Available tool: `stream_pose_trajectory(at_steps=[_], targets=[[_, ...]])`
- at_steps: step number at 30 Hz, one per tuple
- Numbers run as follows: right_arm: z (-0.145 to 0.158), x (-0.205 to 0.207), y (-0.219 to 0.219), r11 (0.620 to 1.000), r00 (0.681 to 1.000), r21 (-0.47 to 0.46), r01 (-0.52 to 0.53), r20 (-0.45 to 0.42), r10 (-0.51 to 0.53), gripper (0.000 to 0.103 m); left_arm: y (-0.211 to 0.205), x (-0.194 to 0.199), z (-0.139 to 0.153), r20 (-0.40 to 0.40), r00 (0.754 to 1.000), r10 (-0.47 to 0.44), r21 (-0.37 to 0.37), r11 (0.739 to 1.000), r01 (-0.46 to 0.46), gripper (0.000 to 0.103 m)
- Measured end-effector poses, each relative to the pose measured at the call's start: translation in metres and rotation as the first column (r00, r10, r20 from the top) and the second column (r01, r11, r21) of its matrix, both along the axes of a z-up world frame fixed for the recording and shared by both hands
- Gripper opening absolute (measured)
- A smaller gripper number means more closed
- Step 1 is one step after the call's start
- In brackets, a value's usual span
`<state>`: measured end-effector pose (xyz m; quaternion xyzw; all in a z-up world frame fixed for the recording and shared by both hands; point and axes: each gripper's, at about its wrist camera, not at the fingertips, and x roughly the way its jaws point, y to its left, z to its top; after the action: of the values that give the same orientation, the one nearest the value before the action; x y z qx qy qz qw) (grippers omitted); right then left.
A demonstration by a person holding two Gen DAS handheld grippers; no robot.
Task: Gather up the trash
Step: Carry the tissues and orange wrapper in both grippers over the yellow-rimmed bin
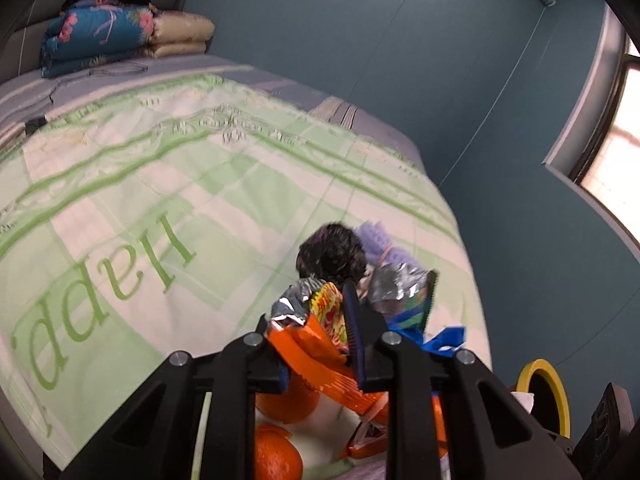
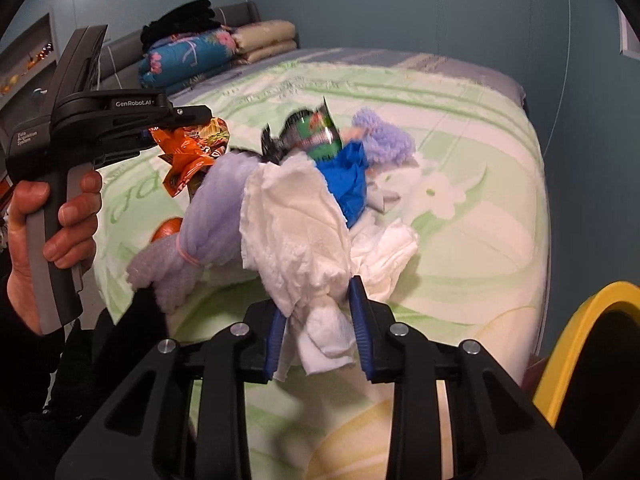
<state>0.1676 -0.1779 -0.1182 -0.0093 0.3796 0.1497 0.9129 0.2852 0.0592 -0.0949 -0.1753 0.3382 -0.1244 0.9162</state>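
My left gripper (image 1: 316, 320) is shut on a crumpled orange snack wrapper (image 1: 320, 352); in the right wrist view the same gripper (image 2: 200, 116) holds that wrapper (image 2: 192, 152) above the bed. The blue fingers (image 2: 358, 312) of my right gripper (image 2: 318, 308) are shut on a wad of white tissue (image 2: 296, 232). Beyond it lie a green wrapper (image 2: 320, 136), blue plastic (image 2: 348, 180), more tissue (image 2: 388, 252) and purple fuzzy cloth (image 2: 212, 204). A silver wrapper (image 1: 392, 284) and a black fuzzy item (image 1: 332, 252) lie just ahead of the left gripper.
All this lies on a bed with a green and white cover (image 1: 160, 184). Two oranges (image 1: 280, 452) lie under the left gripper. A yellow-rimmed bin (image 2: 580, 336) stands at the bed's right corner. Folded quilts (image 1: 112, 36) are stacked at the headboard. A person's hand (image 2: 68, 220) grips the left handle.
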Motion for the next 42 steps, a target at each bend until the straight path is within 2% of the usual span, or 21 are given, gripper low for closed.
stream_pose_trajectory(at_steps=[7,13,24,36,42], targets=[[0.033,-0.028,-0.011,1.0,0.997,0.025,0.0,0.081,-0.002,0.029,0.008,-0.034,0.044,0.107,0.994,0.01,-0.006,1.0,-0.009,0.021],[0.053,-0.04,-0.026,0.999,0.992,0.049,0.018,0.127,-0.024,0.029,0.015,-0.057,0.069,0.153,0.987,0.041,-0.017,0.999,-0.039,0.021],[0.071,-0.055,-0.053,0.991,0.987,0.131,0.031,0.149,-0.051,0.029,0.014,-0.089,0.099,0.205,0.977,0.061,0.022,0.998,-0.067,0.021],[0.084,-0.069,-0.085,0.98,0.977,0.184,0.076,0.185,-0.11,0.029,-0.018,-0.095,0.111,0.219,0.976,-0.01,0.032,0.999,0.004,0.021],[0.094,-0.077,-0.105,0.974,0.966,0.196,0.115,0.205,-0.155,0.029,-0.047,-0.098,0.119,0.229,0.97,-0.076,0.035,0.997,0.07,0.021]])
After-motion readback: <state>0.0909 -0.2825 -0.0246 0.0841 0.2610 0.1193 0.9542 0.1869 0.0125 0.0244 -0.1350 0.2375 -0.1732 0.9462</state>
